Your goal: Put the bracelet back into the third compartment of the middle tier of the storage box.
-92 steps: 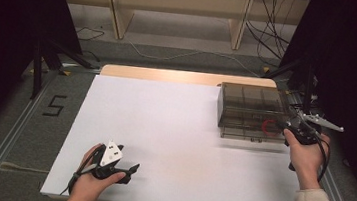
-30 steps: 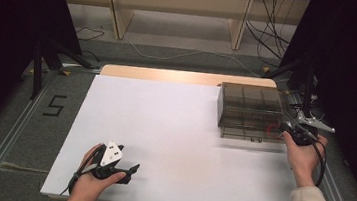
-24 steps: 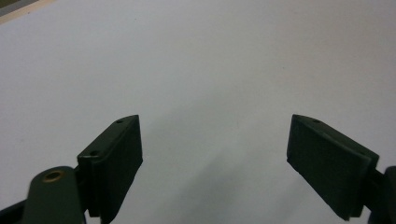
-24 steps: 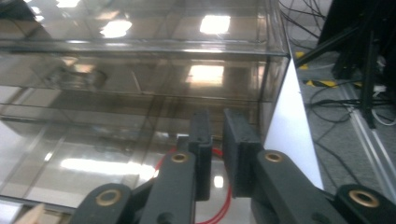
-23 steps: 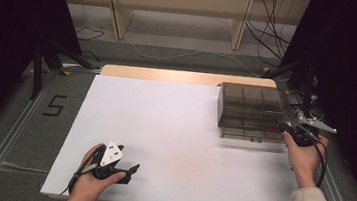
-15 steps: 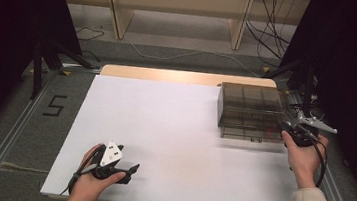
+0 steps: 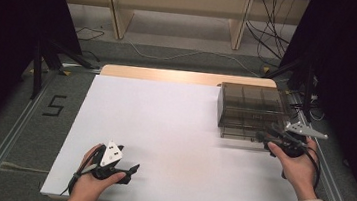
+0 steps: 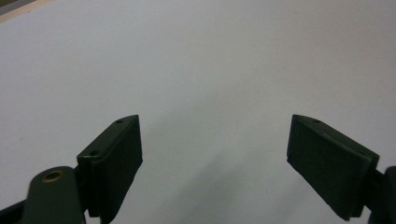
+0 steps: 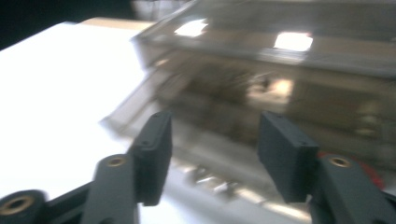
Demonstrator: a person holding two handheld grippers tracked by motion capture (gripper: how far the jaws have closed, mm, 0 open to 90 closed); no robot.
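Setting: dim room with pale wooden shelving and loose cables behind; a white rectangular board (image 7: 177, 145) covers the table (image 7: 184, 76), whose wooden far edge shows beyond it.
Thing in hand: smoky translucent plastic drawer box with several compartments (image 7: 251, 110), standing at the board's far right corner, its lowest drawer drawn a little way out toward the near edge.
Contents: small items and something red show blurred through the drawer front in the right gripper view; what they are I cannot tell.
Right gripper (image 7: 263, 138): held just in front of the drawer box near the board's right edge; its jaws have just been opening and now stand apart with nothing pressed between them, the drawer front lying beyond them (image 9: 212, 161).
Left gripper (image 7: 131, 168): resting by the board's near left corner, jaws spread wide over bare white board (image 8: 215, 154), nothing between them.
Likely handling: probably light, stiff and thin-walled; smooth plastic that could slip from the pads, and the whole box may slide on the board if a drawer is pulled hard.
Fragility: probably brittle under a hard squeeze; loose contents may rattle or spill if it tips.
Where to hold: best the protruding drawer's front lip, pinched at its middle so it runs straight; to lift the box, grip a side wall low down.
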